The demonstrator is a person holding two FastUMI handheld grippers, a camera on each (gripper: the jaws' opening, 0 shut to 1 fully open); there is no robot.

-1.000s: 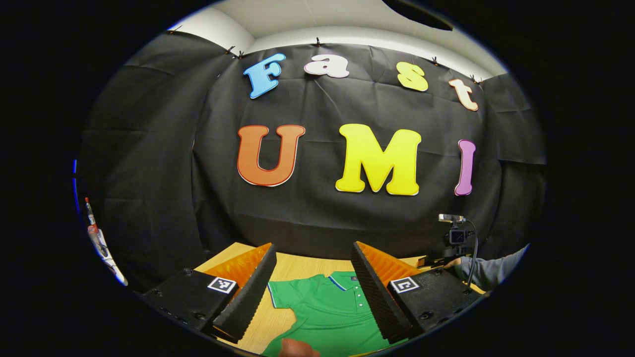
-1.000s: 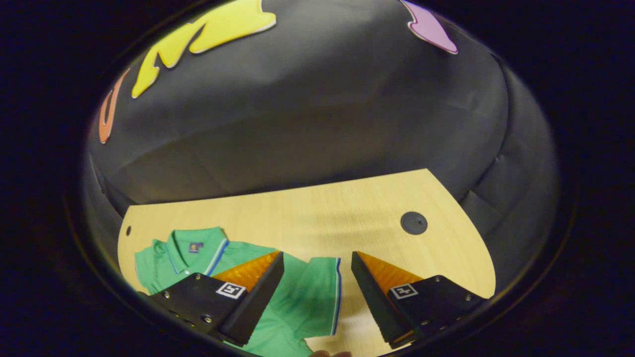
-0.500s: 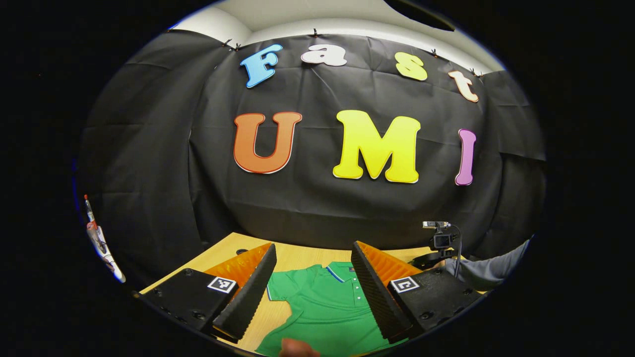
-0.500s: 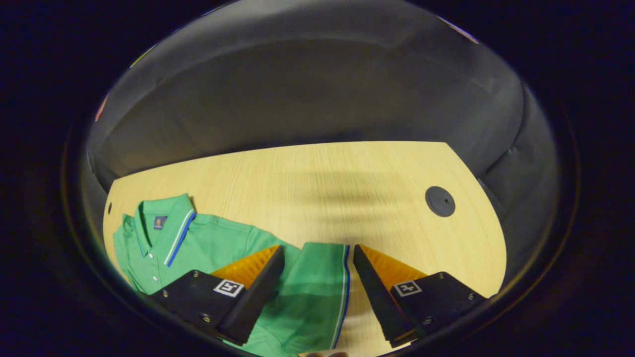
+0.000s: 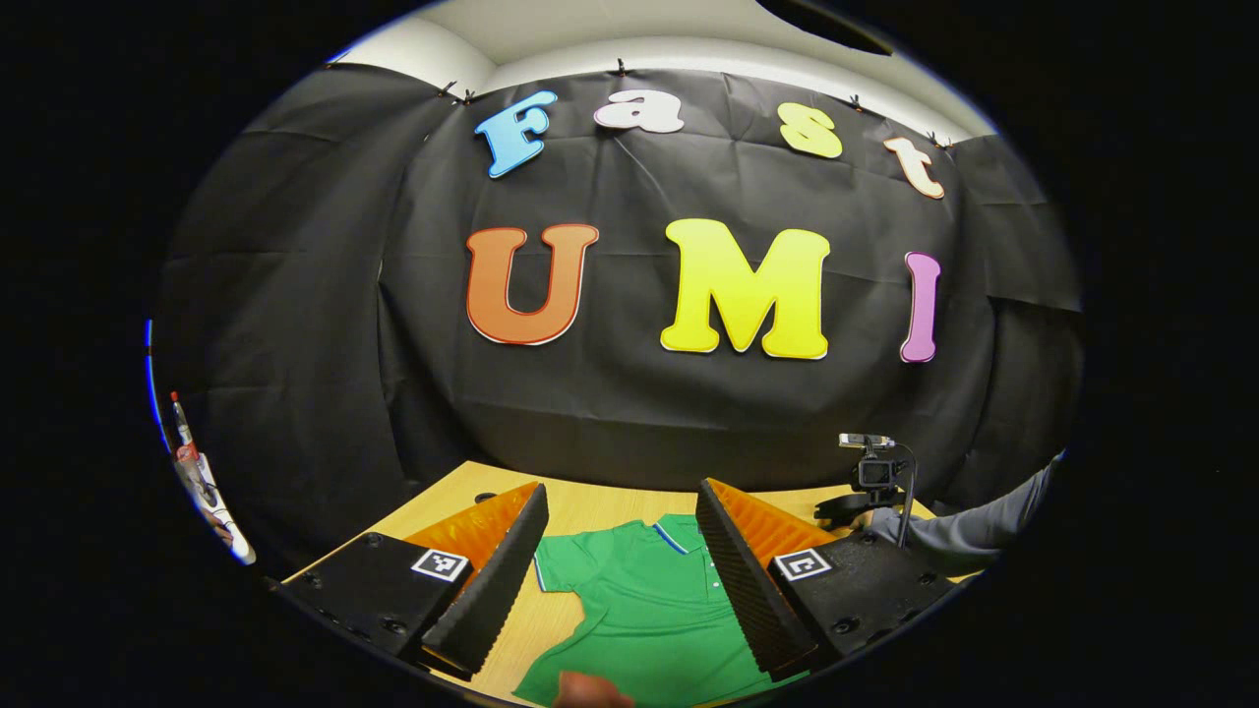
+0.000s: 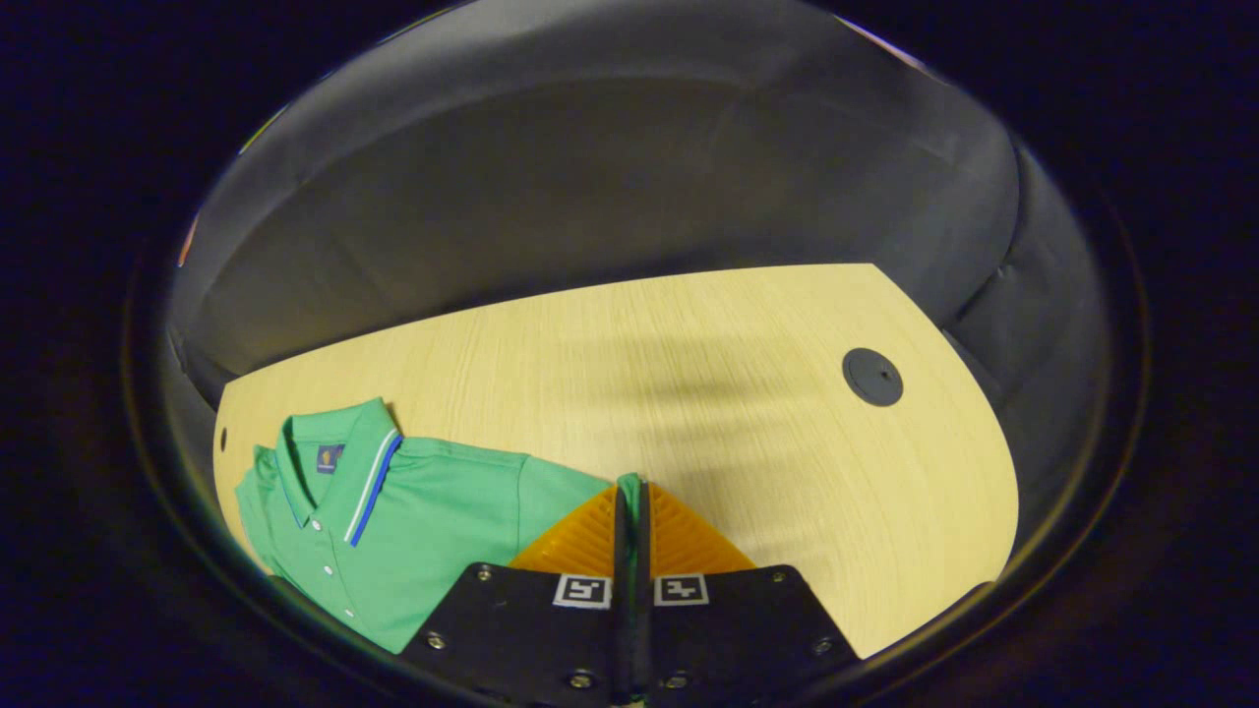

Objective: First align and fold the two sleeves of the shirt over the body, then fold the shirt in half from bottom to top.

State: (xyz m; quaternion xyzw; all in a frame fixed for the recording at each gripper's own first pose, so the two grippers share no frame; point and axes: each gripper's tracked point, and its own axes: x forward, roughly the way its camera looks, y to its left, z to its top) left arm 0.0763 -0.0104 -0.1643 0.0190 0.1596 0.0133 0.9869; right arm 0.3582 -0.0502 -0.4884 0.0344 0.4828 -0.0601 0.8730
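Observation:
A green polo shirt [image 6: 423,511] with a blue-and-white trimmed collar lies flat on the wooden table [image 6: 689,393], collar toward the booth wall. My right gripper [image 6: 630,492] is shut on the shirt's sleeve, and a sliver of green cloth shows between its fingertips. In the left gripper view the same shirt [image 5: 639,600] lies below and between the fingers of my left gripper [image 5: 622,497], which hangs open above it with nothing held. Farther off at the right of that view I see the other gripper [image 5: 870,482] and a grey sleeve [image 5: 959,536].
A round black cable cap [image 6: 872,377] sits in the table at the far right. Black cloth walls close the table's far side. A fingertip [image 5: 590,691] shows at the bottom edge of the left gripper view.
My right gripper has closed from wide open onto the sleeve's edge. The left gripper has barely moved and stays open.

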